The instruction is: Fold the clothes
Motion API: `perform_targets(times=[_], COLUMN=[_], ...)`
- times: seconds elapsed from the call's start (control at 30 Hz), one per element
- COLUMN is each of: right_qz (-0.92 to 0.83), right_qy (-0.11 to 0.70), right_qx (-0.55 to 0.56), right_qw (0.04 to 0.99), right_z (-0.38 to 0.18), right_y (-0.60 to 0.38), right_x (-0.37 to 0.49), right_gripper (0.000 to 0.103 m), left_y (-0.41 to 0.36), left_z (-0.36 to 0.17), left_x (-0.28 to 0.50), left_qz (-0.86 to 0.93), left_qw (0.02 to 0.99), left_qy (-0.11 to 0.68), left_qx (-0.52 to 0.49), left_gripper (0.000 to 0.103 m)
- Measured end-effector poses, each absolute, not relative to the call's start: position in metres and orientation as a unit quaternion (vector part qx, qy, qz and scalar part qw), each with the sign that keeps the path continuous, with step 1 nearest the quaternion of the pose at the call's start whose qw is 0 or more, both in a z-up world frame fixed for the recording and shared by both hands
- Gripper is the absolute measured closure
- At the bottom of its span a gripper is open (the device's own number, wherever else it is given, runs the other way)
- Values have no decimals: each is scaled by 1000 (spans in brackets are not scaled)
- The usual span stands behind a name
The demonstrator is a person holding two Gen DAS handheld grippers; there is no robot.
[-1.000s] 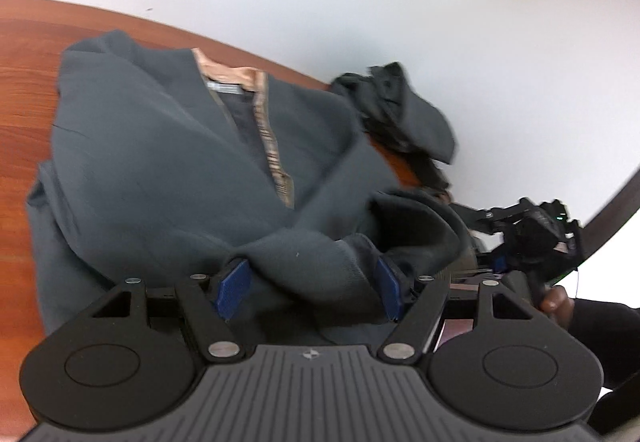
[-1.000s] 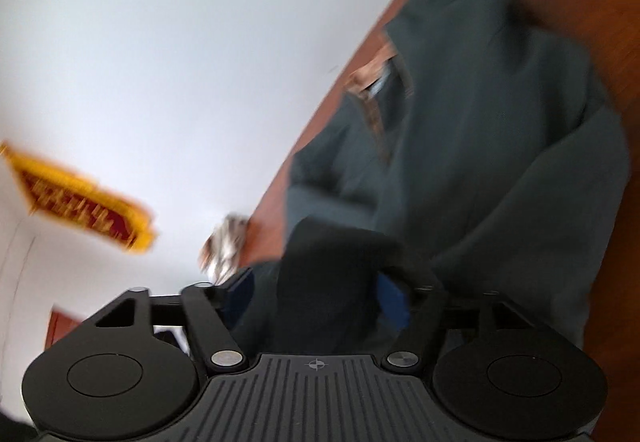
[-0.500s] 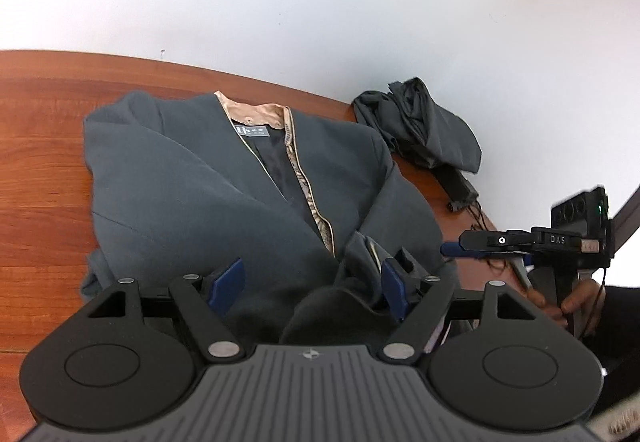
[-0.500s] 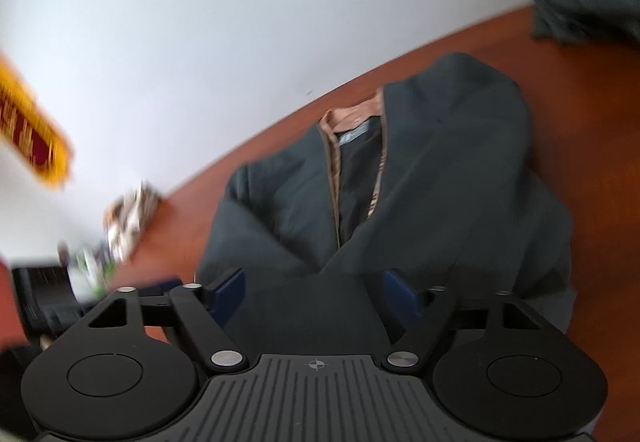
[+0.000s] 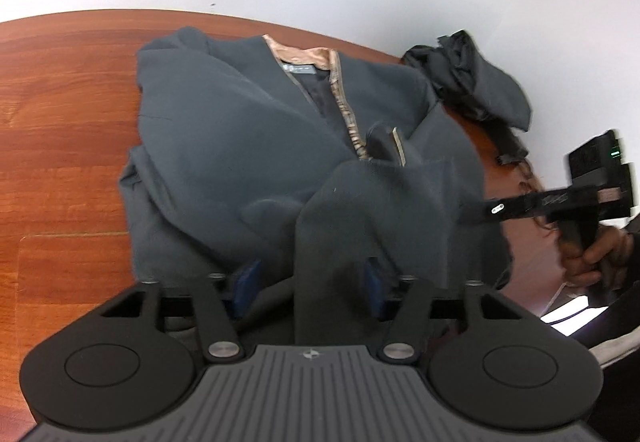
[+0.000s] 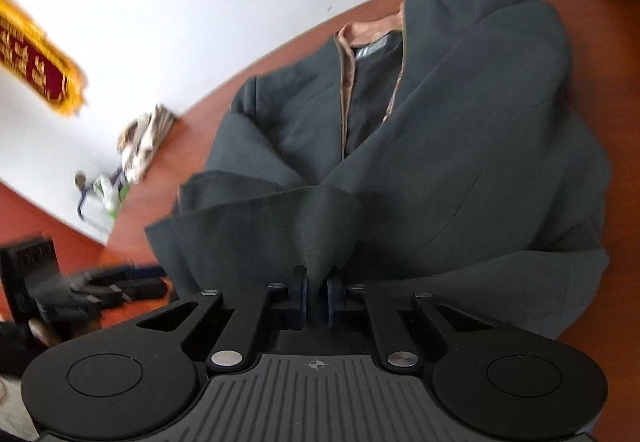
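A dark grey jacket [image 5: 240, 130] with a tan-lined collar lies front-up on the wooden table [image 5: 60, 102]. A raised fold of its lower part stands between the blue pads of my left gripper [image 5: 312, 280]. Those jaws are closing and still stand apart around the cloth. At the jacket's [image 6: 460, 162] near edge my right gripper [image 6: 317, 294] is closing, its pads pinched on a bunched fold of the hem. In the left wrist view the right gripper [image 5: 480, 210] reaches the jacket from the right, held by a hand [image 5: 592, 258].
A second dark garment [image 5: 468, 82] lies crumpled at the table's far right edge by the white wall. A crumpled patterned bundle [image 6: 144, 138] sits at the table's left edge. A red and gold banner [image 6: 36, 58] hangs on the wall.
The right jaws went from wide apart to pinched on the jacket's hem fold. The left jaws narrowed around a raised fold, and the left view shifted over the jacket.
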State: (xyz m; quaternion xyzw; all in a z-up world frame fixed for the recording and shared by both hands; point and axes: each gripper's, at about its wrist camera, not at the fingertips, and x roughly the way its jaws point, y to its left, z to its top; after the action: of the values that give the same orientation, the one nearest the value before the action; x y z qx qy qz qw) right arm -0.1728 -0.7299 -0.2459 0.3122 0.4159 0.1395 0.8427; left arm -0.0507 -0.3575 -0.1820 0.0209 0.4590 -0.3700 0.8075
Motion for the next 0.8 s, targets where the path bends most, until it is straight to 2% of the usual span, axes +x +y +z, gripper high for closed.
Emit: perform_targets(times=[0.07, 0.27, 0.5, 0.67, 0.8], right_qz=[113, 31, 29, 75, 96], right_qy=[411, 420, 375, 362, 379], right_qx=[312, 309, 244, 200, 173], right_qw=[849, 853, 894, 907, 904], right_z=[-239, -247, -207, -193, -204], right_y=[-734, -737, -714, -687, -666], right_x=[-186, -208, -216, -216, -211], right_gripper=[94, 93, 88, 75, 74], left_y=[-356, -353, -362, -389, -417], left_z=[-187, -196, -159, -155, -168], left_x=[-50, -46, -57, -63, -59], left_qz=[-354, -329, -371, -429, -448], left_qw=[813, 828, 850, 824, 805], left_qy=[460, 451, 370, 363, 378], left_qx=[36, 56, 52, 70, 93], left_gripper=[55, 55, 55, 55, 55])
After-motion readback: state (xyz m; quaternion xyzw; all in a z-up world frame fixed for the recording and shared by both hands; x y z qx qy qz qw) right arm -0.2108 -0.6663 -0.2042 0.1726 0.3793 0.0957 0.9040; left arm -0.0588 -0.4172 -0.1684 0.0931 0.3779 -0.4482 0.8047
